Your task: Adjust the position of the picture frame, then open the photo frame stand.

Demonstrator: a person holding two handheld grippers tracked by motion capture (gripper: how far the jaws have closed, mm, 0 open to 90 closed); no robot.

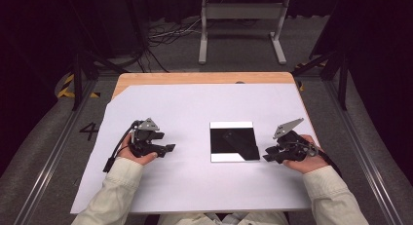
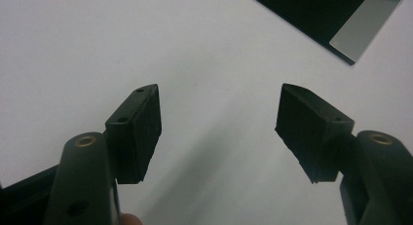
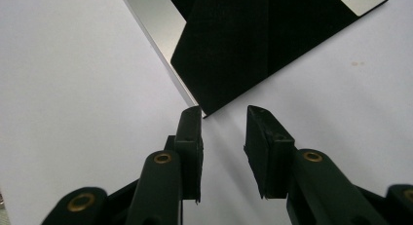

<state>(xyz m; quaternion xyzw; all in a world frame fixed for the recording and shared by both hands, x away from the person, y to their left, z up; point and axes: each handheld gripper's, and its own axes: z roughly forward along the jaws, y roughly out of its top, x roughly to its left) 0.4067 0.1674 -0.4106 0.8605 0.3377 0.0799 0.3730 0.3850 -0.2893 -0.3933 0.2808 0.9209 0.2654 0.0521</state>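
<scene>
Bench (image 1: 204, 79): wooden top, bare wood showing only along the far edge and at the far left corner. A large white sheet (image 1: 185, 181) covers nearly all of it, reaching the near edge; its far left corner is cut off at a slant.

Square plate (image 1: 234, 141): lies flat on the white sheet, right of the bench centre, roughly midway between far and near edges. Surface glossy and mirror-like, mostly black, with pale bands along its far and near edges. In the right gripper view the plate (image 3: 253, 45) shows a dark triangular patch on the glossy face; whether reflection or a separate layer, cannot tell. In the left gripper view one pale-banded corner of the plate (image 2: 363, 28) sits at the upper right.

Left gripper (image 1: 165, 149): held in the person's left hand (image 1: 134, 154) over the left half of the sheet, jaws pointing toward the plate, well apart from it. Jaws spread wide, nothing between them (image 2: 216, 127).

Right gripper (image 1: 269, 154): held in the right hand (image 1: 309, 159) just off the plate's near right corner. Jaws partly apart, nothing gripped (image 3: 223, 137); the tip of one jaw lies right at the plate's corner, contact cannot be told.
</scene>
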